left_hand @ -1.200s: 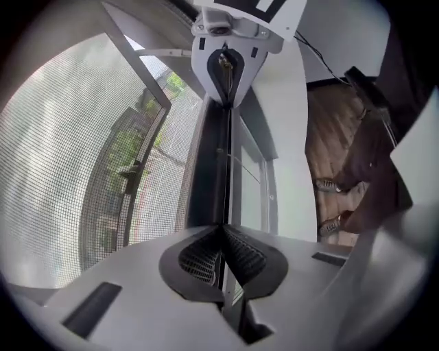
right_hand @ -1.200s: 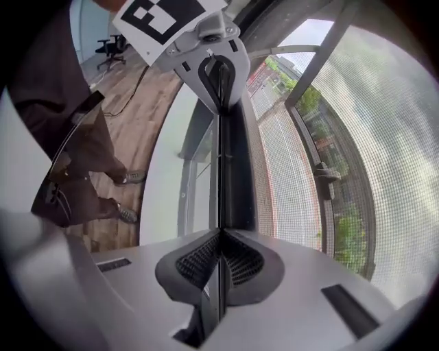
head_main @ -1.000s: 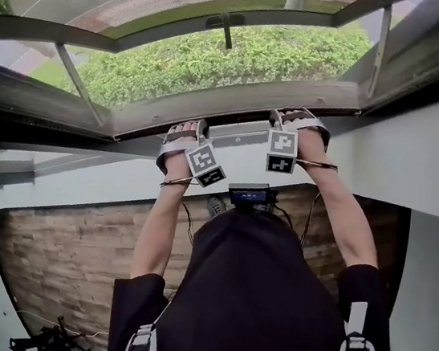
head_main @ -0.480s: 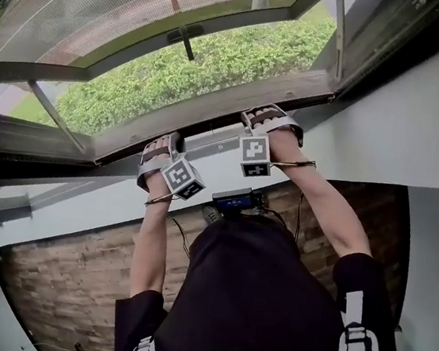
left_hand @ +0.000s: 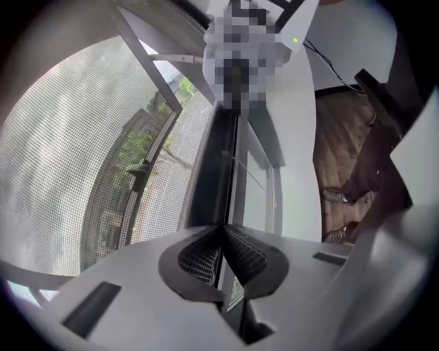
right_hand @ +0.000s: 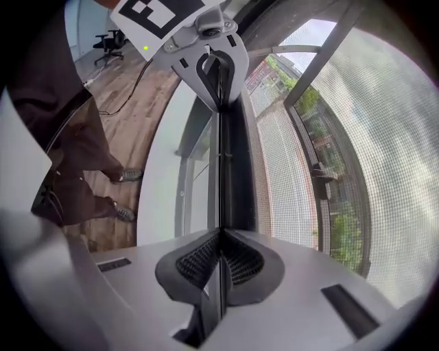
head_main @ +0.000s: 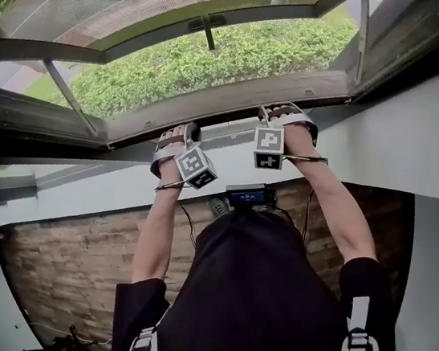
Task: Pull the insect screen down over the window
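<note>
While both tongs sit on the slim grey metal pull bar [head_main: 230, 131] at the foot of the insect screen, I read the handling from how thin that bar is. The left gripper [left_hand: 221, 233] has its ribbed black pads pinched nearly together on the bar's narrow upright lip. The right gripper [right_hand: 220, 236], further along the same bar, is clamped on that lip the same way.

On the outdoor side of the bar, the fine grey woven mesh [right_hand: 295, 171] runs right up to it and stretches away taut. Beyond the mesh stands a green hedge [head_main: 221, 49]. On the room side of the bar a smooth white frame [right_hand: 164, 171] runs alongside it.

I judge the mesh to be light, soft and easy to tear, so I would never grip it directly. The bar is stiff but slender and smooth, and its lip could slip out from between the pads. Two holds spaced apart along the bar suit it, keeping it level so it does not skew and bind.

The bar lies low, just beside the weathered pale sill [head_main: 239, 92]. I cannot tell whether it is fully seated.
</note>
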`<state>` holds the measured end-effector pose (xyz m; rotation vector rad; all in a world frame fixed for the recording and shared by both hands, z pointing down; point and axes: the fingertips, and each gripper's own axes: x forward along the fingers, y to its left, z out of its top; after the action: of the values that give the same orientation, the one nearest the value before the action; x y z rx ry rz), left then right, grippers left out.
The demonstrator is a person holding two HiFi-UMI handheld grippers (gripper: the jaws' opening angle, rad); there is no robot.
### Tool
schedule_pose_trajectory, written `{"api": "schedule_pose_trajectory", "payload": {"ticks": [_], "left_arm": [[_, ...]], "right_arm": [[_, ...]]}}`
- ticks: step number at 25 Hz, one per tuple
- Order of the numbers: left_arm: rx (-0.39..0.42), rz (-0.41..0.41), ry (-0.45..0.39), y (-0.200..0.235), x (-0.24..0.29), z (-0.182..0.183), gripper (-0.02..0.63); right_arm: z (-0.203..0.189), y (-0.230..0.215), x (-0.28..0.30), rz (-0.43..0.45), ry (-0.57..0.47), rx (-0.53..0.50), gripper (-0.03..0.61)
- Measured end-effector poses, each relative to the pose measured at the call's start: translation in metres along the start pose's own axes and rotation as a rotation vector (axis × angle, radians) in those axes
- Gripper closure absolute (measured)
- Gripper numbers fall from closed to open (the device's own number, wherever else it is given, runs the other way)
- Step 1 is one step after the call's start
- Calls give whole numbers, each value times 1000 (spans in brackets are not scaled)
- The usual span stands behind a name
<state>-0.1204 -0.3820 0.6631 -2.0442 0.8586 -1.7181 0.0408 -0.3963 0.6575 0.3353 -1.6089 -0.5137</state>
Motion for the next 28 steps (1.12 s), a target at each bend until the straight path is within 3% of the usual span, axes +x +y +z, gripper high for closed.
{"api": "schedule_pose_trajectory", "payload": {"ticks": [4,8,13,19,28], "left_arm": [[39,-34,19,7,-12,5,591],[12,23,-2,6,-1,2,592],[-5,60,-5,-2,5,-2,603],[-7,29,-43,2,-2,3,594],[5,78,-16,5,-2,-6,586]], "right_arm": [[-1,-7,-15,14,6,-33,561],[-1,-9,-1,-37,11,1,561],[0,0,3,-39,2,2,561],[0,-5,-5,-59,-3,-9,561],[4,-5,-2,-115,0,-59,560]]}}
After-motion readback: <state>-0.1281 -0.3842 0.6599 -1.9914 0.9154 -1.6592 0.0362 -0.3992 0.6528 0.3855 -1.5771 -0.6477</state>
